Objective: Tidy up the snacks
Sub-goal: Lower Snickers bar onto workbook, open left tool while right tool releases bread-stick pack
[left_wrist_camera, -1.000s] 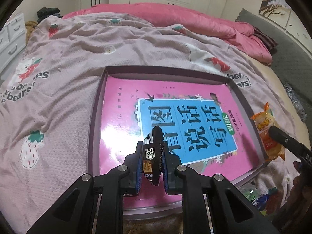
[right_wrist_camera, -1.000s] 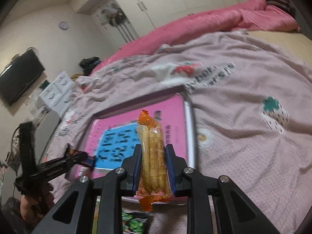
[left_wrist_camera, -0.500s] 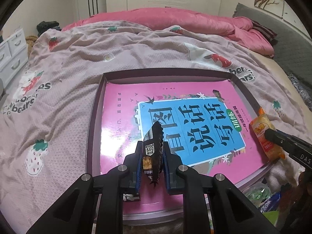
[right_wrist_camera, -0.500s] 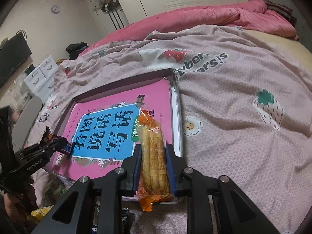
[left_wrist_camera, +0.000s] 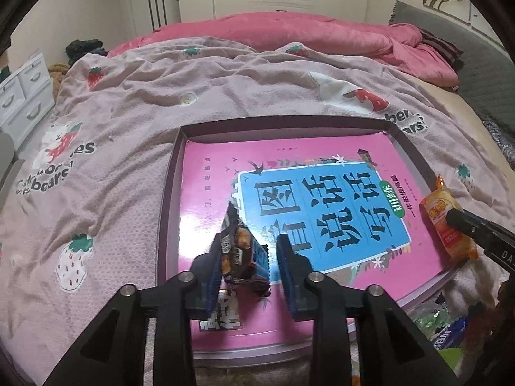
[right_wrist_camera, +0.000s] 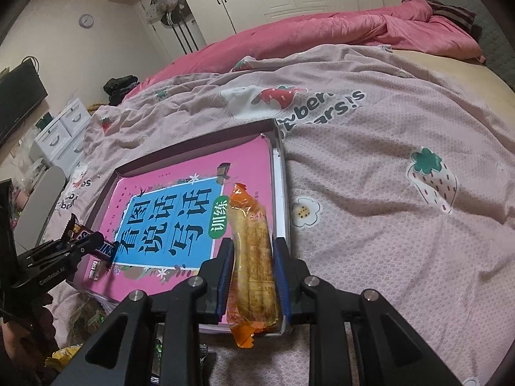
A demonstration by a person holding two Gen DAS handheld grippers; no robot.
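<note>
Our left gripper [left_wrist_camera: 249, 257] spread wide, dark chocolate bar [left_wrist_camera: 241, 254] loose between its fingers over the pink tray [left_wrist_camera: 167, 212], our right gripper [right_wrist_camera: 252, 270] clamping an orange snack pack [right_wrist_camera: 252, 257] at the tray's right edge

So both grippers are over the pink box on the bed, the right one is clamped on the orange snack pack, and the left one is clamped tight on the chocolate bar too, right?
Not quite. The left gripper is open: in the left wrist view its jaws stand wide apart and the chocolate bar leans loose against one finger only. The rest holds: the right gripper is clamped on the orange snack pack, both over the pink box.
</note>
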